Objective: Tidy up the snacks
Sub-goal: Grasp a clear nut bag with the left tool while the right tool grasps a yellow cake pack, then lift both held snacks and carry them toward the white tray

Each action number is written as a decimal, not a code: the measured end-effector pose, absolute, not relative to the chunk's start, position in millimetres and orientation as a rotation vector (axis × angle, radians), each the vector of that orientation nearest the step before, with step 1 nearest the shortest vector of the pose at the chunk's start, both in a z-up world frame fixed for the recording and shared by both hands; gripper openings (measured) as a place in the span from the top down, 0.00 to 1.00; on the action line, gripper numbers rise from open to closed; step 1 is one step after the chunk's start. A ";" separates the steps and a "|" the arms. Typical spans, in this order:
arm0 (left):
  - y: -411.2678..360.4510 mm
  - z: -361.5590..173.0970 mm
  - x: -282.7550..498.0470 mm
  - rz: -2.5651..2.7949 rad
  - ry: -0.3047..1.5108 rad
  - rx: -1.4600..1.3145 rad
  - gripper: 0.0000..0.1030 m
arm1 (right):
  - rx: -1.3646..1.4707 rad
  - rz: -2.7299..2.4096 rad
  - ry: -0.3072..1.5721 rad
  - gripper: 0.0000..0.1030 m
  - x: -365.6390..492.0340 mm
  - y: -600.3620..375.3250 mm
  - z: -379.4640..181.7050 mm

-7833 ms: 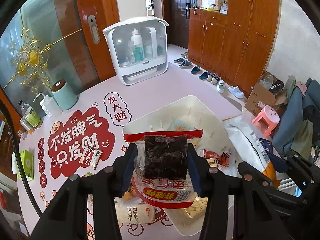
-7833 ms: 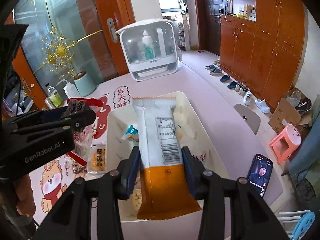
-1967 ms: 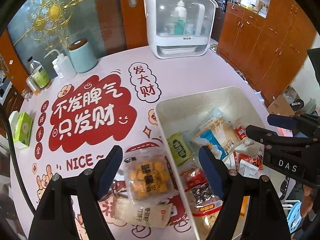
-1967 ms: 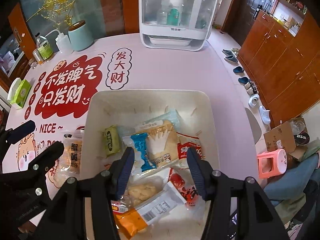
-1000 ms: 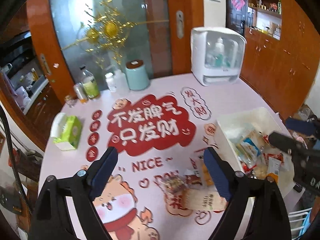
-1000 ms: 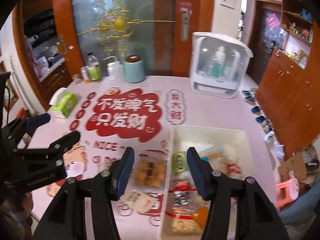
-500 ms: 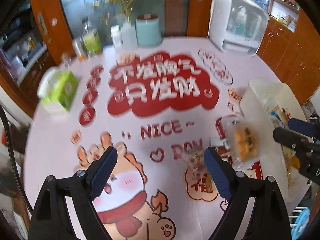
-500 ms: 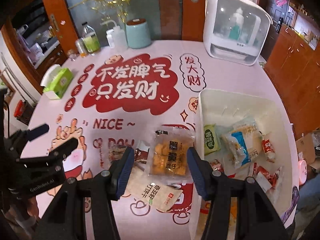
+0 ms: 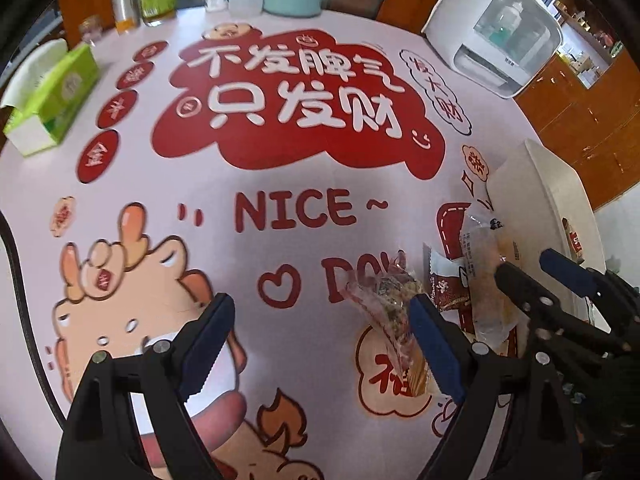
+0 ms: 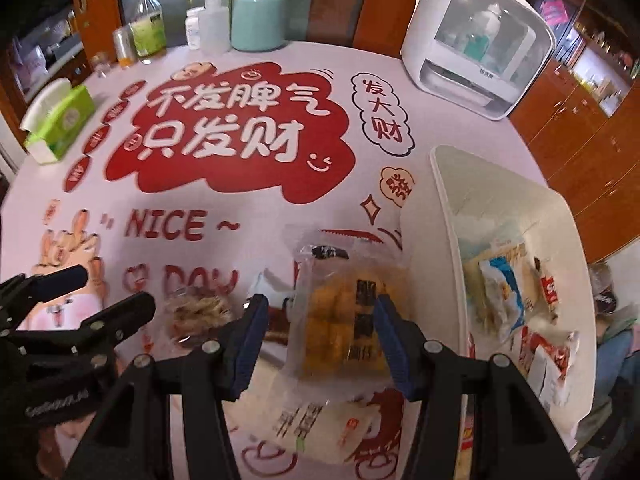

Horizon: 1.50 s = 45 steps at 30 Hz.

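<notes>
A white bin (image 10: 448, 208) with several snack packets stands at the table's right; its outer wall shows in the left wrist view (image 9: 536, 184). Left of it lie loose snacks: a clear pack of yellow cakes (image 10: 344, 312), a small clear packet of brown crumbly snack (image 10: 200, 312), a brown-and-white wrapper (image 10: 272, 284) and a pale flat packet (image 10: 316, 420). My right gripper (image 10: 320, 340) is open, its fingers on either side of the yellow cake pack, low over it. My left gripper (image 9: 320, 344) is open and empty, with the crumbly packet (image 9: 392, 300) by its right finger.
A green tissue box (image 10: 60, 120) sits at the left edge. Bottles (image 10: 148, 28), a teal canister (image 10: 258, 20) and a white cabinet-like appliance (image 10: 476, 44) stand along the far edge. The printed tablecloth (image 9: 280, 216) covers the table.
Both grippers have come down closer to the table. The right gripper now straddles the yellow cake pack; the left has shifted toward the crumbly packet.
</notes>
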<state>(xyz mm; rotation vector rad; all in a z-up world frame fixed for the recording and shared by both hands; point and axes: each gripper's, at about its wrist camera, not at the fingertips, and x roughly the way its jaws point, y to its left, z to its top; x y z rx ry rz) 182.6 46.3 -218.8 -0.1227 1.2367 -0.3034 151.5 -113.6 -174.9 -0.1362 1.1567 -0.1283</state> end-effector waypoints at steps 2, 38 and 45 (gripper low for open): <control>44.8 -223.7 185.9 -0.313 1.249 -0.130 0.15 | -0.164 -0.152 1.163 0.46 156.5 -112.2 -184.9; 9.3 -244.9 194.6 -0.411 1.292 -0.233 0.69 | -0.019 -0.054 1.132 0.63 142.5 -142.6 -192.3; 59.8 -200.1 161.4 -0.300 1.208 -0.166 0.69 | 0.020 0.021 1.111 0.64 124.4 -139.8 -176.6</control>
